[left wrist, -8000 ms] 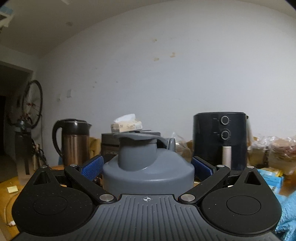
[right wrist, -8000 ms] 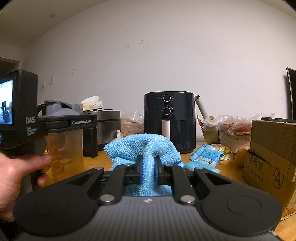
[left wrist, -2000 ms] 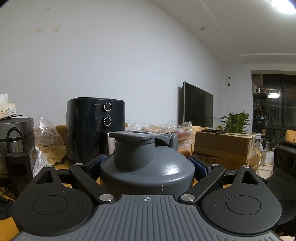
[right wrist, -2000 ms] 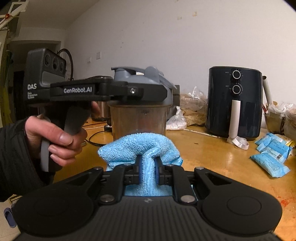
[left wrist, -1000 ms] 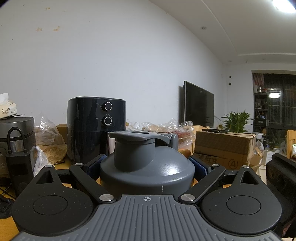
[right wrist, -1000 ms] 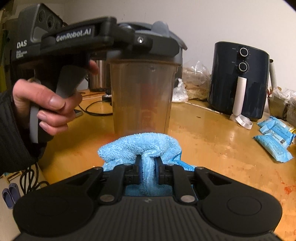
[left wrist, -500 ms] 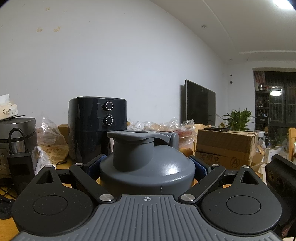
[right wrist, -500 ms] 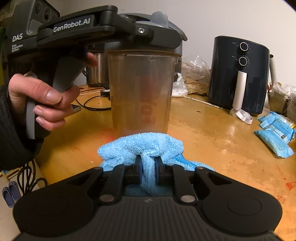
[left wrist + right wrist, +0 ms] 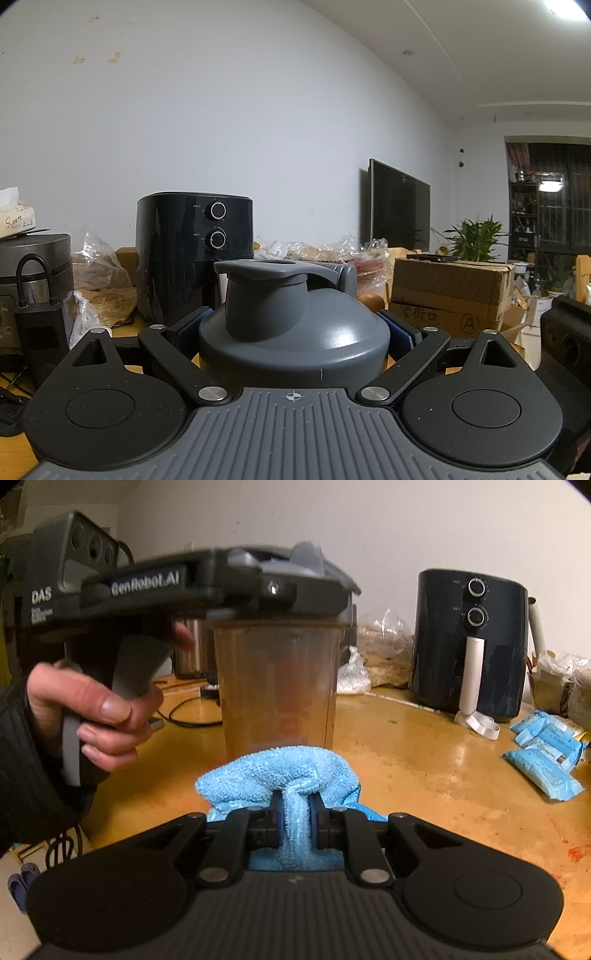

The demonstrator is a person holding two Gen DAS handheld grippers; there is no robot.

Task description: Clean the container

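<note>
Your left gripper (image 9: 293, 325) clamped on the grey-lidded translucent shaker container (image 9: 277, 686), your right gripper (image 9: 295, 818) pinching the blue microfibre cloth (image 9: 277, 771) just before it, black air fryer (image 9: 469, 642) and blue packets (image 9: 546, 749) on the yellow wooden table (image 9: 424, 760) beyond.

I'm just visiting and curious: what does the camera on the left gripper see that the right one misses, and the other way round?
Only the left wrist view shows the television, potted plant and cardboard box. Only the right wrist view shows the blue cloth pinched in the right gripper, the container's clear body, and the hand holding the left gripper. Both show the container, its grey lid and the air fryer.
</note>
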